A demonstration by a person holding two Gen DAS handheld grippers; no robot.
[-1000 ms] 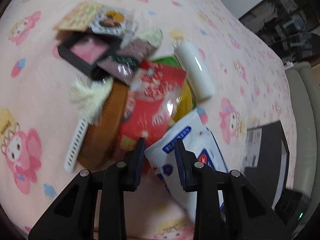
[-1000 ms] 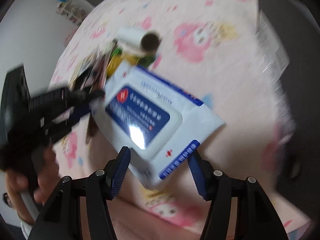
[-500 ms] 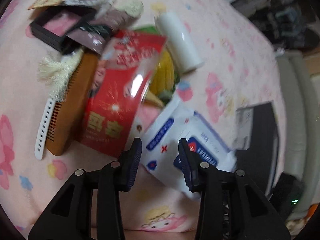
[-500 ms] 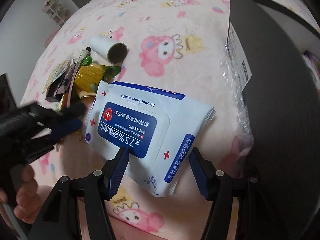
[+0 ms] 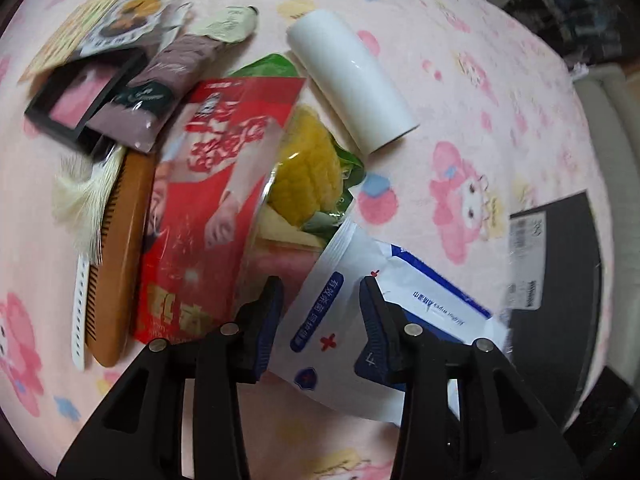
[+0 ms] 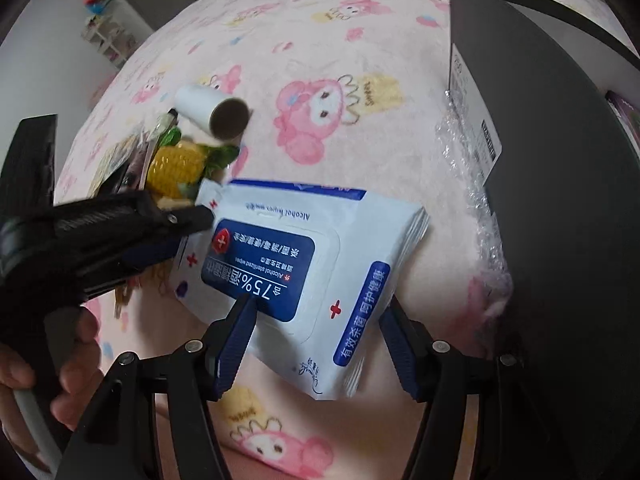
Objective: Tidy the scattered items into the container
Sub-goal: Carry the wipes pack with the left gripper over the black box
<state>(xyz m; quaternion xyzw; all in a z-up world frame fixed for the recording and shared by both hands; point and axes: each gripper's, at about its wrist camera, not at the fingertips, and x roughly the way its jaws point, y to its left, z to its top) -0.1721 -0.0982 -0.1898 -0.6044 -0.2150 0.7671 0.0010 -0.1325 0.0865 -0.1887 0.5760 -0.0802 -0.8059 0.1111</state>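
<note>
A white and blue pack of alcohol wipes lies on the pink blanket, next to the black container. My right gripper is open with its jaws on either side of the pack's near end. My left gripper is open around the pack's other end; it also shows in the right wrist view. Beyond lie a red snack bag, a yellow corn toy, a white roll, a wooden comb and a black compact.
The black container stands at the right, with bubble wrap along its side. More sachets and cards lie at the far left of the pile. The blanket edge runs near the bottom.
The left gripper has drawn back and opened wider around the pack's end. The right gripper has moved closer, its jaws now flanking the pack. The pack has shifted slightly toward the container.
</note>
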